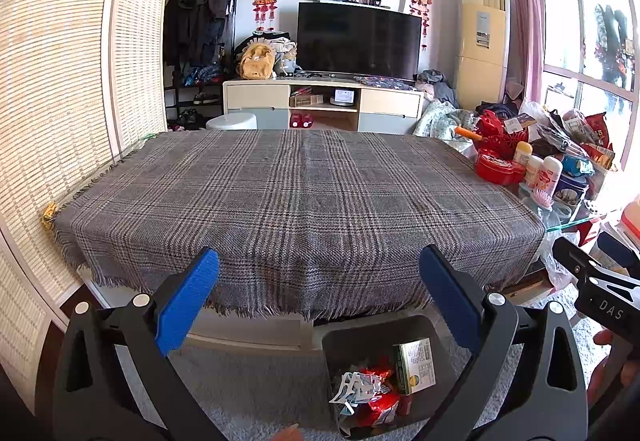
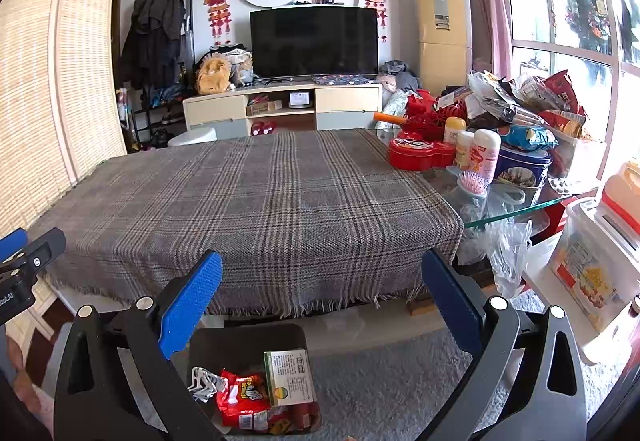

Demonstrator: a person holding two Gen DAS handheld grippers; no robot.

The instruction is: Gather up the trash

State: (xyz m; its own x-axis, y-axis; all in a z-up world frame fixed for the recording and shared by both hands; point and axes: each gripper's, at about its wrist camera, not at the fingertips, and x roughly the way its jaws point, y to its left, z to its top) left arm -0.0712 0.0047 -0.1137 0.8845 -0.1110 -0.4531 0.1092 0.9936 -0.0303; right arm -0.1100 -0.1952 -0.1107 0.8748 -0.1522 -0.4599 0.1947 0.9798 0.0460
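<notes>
Both claws hang spread wide and hold nothing — left claw (image 1: 319, 295) and right claw (image 2: 322, 297) each show 2 blue pads far apart with only the plaid cloth (image 1: 300, 201) between them. The cloth-covered bench (image 2: 248, 201) looks bare of trash on top. The trash itself sits low, in the dark bin (image 2: 250, 341) on the grey carpet just in front of the bench edge: a red snack wrapper (image 2: 240, 397), a green-and-white carton (image 2: 290, 381) standing on end with its long axis roughly upright, and a crumpled white piece (image 2: 204, 381) to the left. Key relation — the bin lies below and slightly left of centre for the right claw, below and slightly right of centre for the left (bin (image 1: 360, 333)), so it sits between the 2 claws, about equally near to each. Judgement: collecting looks done or nearly so. Cluttered goods at the far right edge (image 2: 480, 145) stand well apart; whether any count as trash I can't tell.
</notes>
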